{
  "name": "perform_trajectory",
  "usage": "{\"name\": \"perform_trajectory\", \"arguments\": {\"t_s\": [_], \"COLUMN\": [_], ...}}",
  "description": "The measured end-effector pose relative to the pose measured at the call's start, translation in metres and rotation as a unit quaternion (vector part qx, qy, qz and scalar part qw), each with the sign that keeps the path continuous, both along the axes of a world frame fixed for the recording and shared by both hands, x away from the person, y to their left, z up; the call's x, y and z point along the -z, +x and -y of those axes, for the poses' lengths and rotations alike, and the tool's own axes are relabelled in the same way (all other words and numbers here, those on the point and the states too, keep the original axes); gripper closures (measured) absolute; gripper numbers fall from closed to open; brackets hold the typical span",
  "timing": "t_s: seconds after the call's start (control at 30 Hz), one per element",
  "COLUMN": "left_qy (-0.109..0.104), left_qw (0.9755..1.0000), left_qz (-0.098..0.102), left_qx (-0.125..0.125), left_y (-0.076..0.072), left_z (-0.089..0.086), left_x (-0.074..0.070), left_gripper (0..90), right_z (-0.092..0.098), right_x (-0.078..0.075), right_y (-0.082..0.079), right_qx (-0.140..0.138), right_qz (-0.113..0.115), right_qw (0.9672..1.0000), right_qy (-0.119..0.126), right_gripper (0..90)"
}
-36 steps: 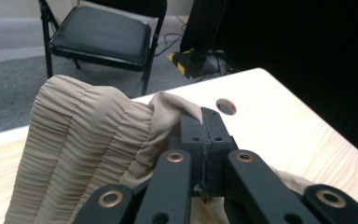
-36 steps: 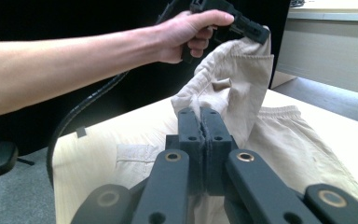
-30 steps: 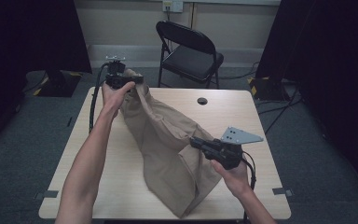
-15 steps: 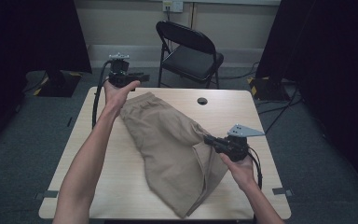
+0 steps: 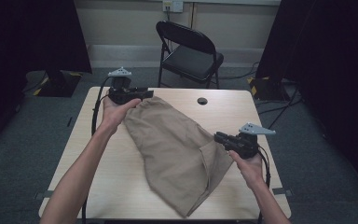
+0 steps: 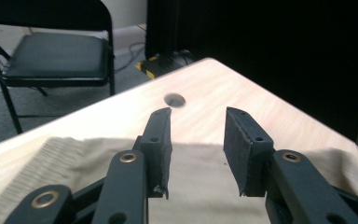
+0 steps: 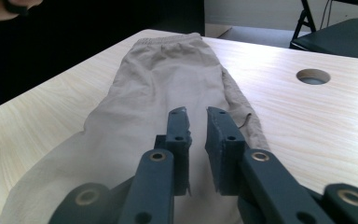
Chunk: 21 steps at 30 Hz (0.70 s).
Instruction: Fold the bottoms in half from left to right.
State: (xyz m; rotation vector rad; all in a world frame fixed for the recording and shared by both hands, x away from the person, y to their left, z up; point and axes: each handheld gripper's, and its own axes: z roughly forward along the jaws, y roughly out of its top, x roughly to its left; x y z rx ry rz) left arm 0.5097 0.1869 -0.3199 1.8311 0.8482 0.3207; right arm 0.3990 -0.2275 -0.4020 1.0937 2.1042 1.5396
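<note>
Right gripper view has the right gripper just opening above the tan shorts, left gripper likewise apart: cloth released, regrasp for folding next.

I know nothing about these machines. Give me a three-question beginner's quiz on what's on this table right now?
1. True or false: the beige trousers lie spread on the table.
2. Are the left tool's jaws pressing on cloth? A yes; B no, they stand apart with nothing gripped.
3. What round feature is in the tabletop beyond the trousers?

Key:
1. True.
2. B.
3. A hole. The right tool also shows a gap between its jaws.
</note>
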Motion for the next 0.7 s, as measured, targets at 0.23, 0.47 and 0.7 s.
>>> {"name": "perform_trajectory", "arguments": {"t_s": [0.23, 0.47, 0.7], "left_qy": [0.002, 0.007, 0.020], "left_qw": [0.9998, 0.9976, 0.9936], "left_qz": [-0.016, -0.063, -0.099], "left_qx": [0.013, 0.029, 0.051], "left_y": [-0.022, -0.043, -0.058], "left_z": [-0.004, -0.004, 0.008], "left_x": [0.023, 0.083, 0.123], "left_gripper": [63.3, 70.6, 78.1], "right_z": [0.005, 0.002, -0.013], "right_x": [-0.004, 0.021, 0.048], "right_y": [-0.008, -0.005, 0.020], "right_qx": [0.011, 0.000, -0.010], "right_qz": [-0.004, -0.036, -0.060], "right_qw": [0.9999, 0.9985, 0.9957], "right_qy": [-0.002, -0.040, -0.070], "right_gripper": [66.2, 71.6, 76.8]}}
